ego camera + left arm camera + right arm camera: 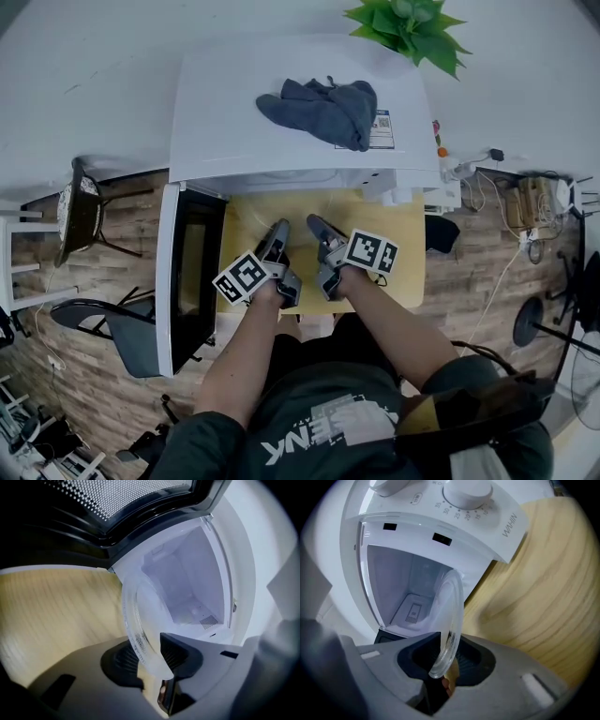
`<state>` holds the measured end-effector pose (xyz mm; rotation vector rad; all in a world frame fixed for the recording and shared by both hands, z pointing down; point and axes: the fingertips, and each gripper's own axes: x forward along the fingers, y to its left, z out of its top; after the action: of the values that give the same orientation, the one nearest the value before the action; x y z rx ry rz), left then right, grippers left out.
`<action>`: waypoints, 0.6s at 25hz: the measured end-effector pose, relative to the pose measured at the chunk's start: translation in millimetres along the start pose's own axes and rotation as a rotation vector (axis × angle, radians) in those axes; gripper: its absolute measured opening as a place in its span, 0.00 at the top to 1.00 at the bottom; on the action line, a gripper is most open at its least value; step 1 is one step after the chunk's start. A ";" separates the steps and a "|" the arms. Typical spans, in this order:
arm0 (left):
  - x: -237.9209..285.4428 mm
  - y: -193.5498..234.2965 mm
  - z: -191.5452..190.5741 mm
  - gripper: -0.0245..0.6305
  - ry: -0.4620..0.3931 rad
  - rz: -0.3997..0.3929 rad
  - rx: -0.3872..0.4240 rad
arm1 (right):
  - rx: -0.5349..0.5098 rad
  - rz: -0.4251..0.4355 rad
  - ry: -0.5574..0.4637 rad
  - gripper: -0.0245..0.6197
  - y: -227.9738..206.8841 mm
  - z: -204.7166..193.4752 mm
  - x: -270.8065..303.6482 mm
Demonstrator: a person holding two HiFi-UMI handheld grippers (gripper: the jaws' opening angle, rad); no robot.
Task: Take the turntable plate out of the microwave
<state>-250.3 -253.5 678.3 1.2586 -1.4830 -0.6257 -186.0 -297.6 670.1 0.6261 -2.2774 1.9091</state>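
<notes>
I see the microwave (234,122) on the table (408,272), a cloth (323,111) on its top, a plant (408,26) behind it to the right, its door (192,272) swung out to the left, and the plate (140,616) just before its opening, held between my left gripper (278,232) and right gripper (319,230) at either side.

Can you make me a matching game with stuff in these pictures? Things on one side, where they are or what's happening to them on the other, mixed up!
1. clear glass turntable plate
2. dark grey cloth
3. green leafy plant
4. black-windowed microwave door

A. swung open
B. lying on top of the white microwave
C. clamped by the left gripper and right gripper
D. standing behind the microwave

Pairs: 1-C, 2-B, 3-D, 4-A
</notes>
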 end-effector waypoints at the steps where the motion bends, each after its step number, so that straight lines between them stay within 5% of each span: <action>1: -2.2 -2.5 -1.2 0.78 -0.007 -0.004 0.016 | -0.013 0.006 -0.002 0.82 1.1 -0.6 -2.9; 15: -35.4 -29.8 -21.8 0.79 -0.090 -0.035 0.087 | -0.137 0.074 0.028 0.81 18.7 -11.5 -38.9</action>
<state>-222.4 -225.2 646.1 1.3413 -1.5797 -0.6544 -159.6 -274.7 642.3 0.5021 -2.4198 1.7611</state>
